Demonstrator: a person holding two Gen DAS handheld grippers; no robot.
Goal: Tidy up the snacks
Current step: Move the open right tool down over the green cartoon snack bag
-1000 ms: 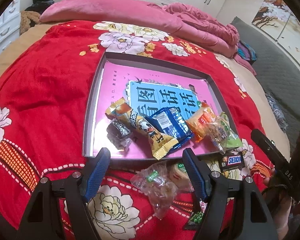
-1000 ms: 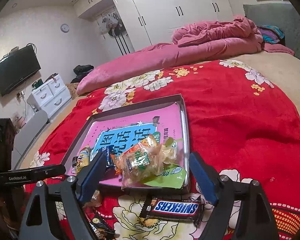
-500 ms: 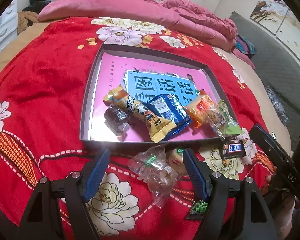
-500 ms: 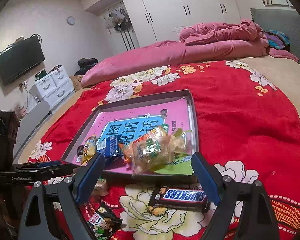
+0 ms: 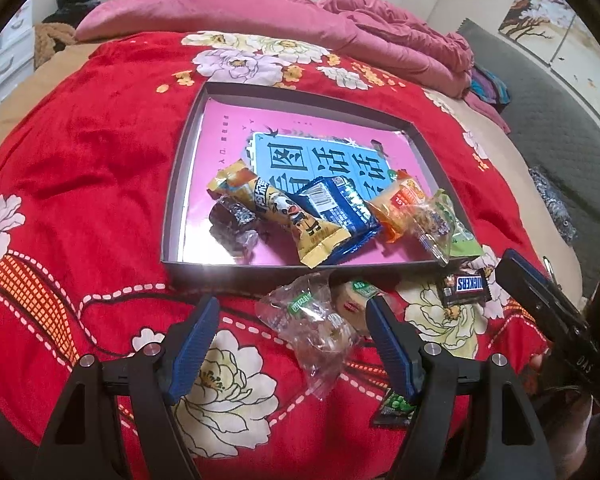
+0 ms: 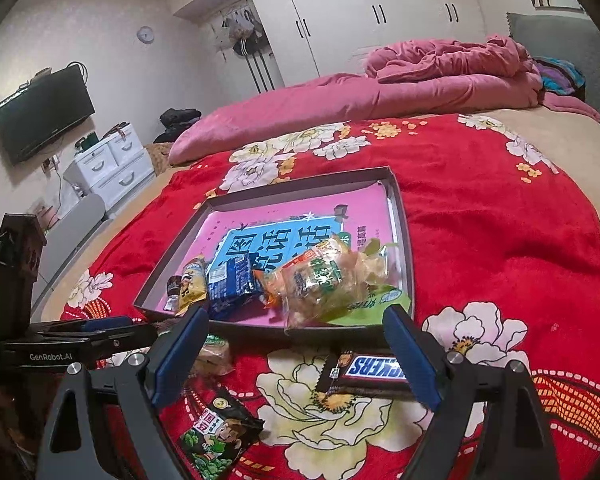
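Observation:
A shallow grey tray [image 5: 180, 184] with a pink printed liner lies on the red flowered blanket. It holds a yellow panda pack [image 5: 288, 216], a blue pack [image 5: 336, 208], a dark wrapped sweet [image 5: 232, 224], an orange pack [image 5: 400, 204] and a clear bag [image 6: 320, 284]. My left gripper [image 5: 292, 344] is open, low over a clear wrapper [image 5: 312, 320] and a pastry [image 5: 352, 296] in front of the tray. My right gripper [image 6: 296, 356] is open above a Snickers bar [image 6: 372, 368] that lies by its right finger. A green pea pack [image 6: 216, 436] lies nearer.
A pink quilt [image 6: 420, 80] is piled at the far side of the bed. White drawers [image 6: 112, 164] and a wall television [image 6: 44, 112] stand beyond the left edge. The left gripper [image 6: 100, 330] juts in from the left in the right wrist view.
Both views have drawn back slightly from the tray, so more of the loose snacks in front shows. The right jaws stand a little wider. No snack has moved.

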